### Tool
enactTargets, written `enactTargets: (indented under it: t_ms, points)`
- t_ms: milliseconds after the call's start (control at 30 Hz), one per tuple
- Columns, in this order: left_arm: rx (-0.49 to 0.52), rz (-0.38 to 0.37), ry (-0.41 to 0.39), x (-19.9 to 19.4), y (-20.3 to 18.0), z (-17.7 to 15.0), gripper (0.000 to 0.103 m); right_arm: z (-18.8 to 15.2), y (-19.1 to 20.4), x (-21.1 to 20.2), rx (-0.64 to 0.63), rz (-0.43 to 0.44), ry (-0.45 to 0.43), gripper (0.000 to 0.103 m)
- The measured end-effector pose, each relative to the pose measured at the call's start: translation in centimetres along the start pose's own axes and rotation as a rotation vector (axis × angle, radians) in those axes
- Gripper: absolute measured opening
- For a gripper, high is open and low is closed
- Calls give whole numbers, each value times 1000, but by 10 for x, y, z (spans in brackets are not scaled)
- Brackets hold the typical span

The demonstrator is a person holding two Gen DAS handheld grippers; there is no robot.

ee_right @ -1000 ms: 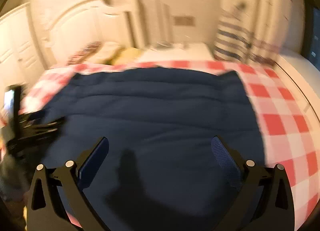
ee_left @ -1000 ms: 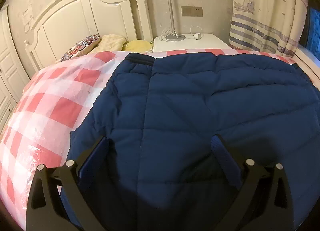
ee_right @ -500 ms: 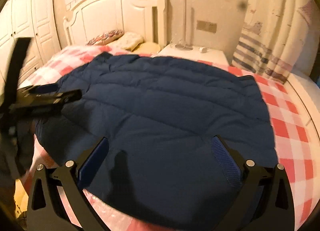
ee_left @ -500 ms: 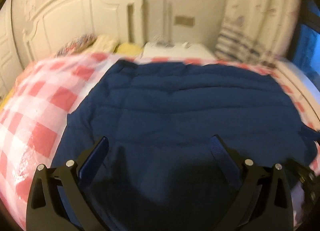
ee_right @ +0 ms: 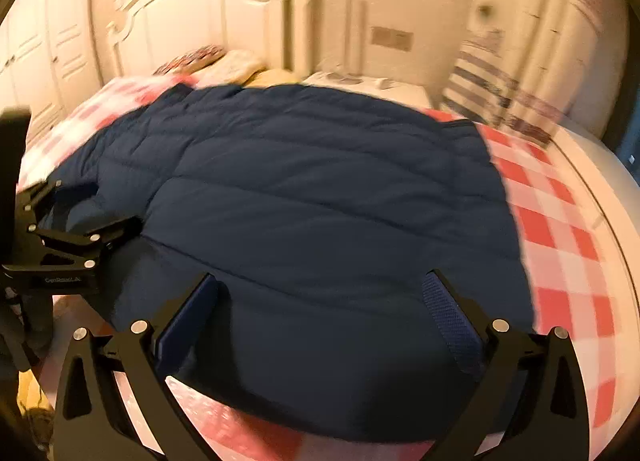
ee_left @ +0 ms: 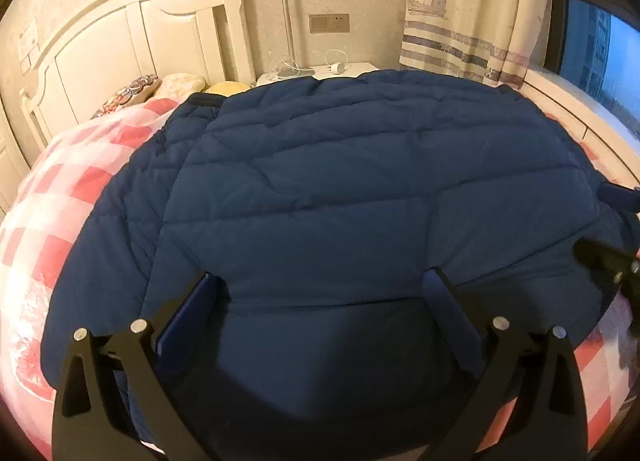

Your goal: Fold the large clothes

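- On the pink-checked bed (ee_left: 60, 189), the navy puffer jacket (ee_left: 360, 201) lies spread flat, same spot as before.
- Left gripper (ee_left: 324, 293) hangs wide open over the hem, now nearer it.
- Right gripper (ee_right: 324, 293), also gaping and empty, has swung; its view is blurry again.

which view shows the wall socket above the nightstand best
The left wrist view. There the wall socket is sharp: a grey plate on the wall beside the white pole, above the nightstand. In the right wrist view it is only a motion-blurred brownish patch with no detail.
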State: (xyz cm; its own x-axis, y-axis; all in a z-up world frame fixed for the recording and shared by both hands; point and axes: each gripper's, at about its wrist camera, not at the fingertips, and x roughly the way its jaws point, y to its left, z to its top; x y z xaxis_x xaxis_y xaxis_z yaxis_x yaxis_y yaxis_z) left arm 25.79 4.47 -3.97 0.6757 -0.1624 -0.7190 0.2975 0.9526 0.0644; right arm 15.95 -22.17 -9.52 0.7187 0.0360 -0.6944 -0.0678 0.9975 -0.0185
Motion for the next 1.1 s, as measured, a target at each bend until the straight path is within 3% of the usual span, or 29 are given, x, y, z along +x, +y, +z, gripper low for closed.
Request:
enactTargets:
  t_ms: [100, 200, 333, 467, 567, 667, 733, 867, 933, 1100]
  points:
    - [1, 5, -3, -1, -1, -1, 101, -12, -25, -2, 58, -22, 9, 98]
    - [0, 4, -5, -1, -2, -1, 101, -25, -44, 5, 113, 41, 15, 98]
    - [0, 4, -5, -2, -2, -1, 101, -23, -43, 10, 106, 30, 35, 99]
    - [-63, 4, -26, -24, 16, -9, 101, -23, -41, -5, 116, -7, 31, 98]
    - [-114, 76, -67, -43, 46, -17, 101, -28, -51, -22, 145, -25, -12, 98]
    - [-176, 144, -20, -37, 82, -27, 101, -37, -67, -15, 176, -29, 12, 98]
    - [-188, 126, -2, -31, 93, -35, 101, -42, -68, -10, 188, -7, 12, 98]
    - [-141, 171, 6, -25, 85, -34, 101, -40, -69, -5, 185, -4, 33, 99]
    - [-154, 153, 12, -22, 88, -33, 101, -36, -67, -12, 195, -31, 37, 98]
    - [-161, 148, 10, -23, 92, -36, 101, -26, -43, -24, 152, -36, -10, 98]
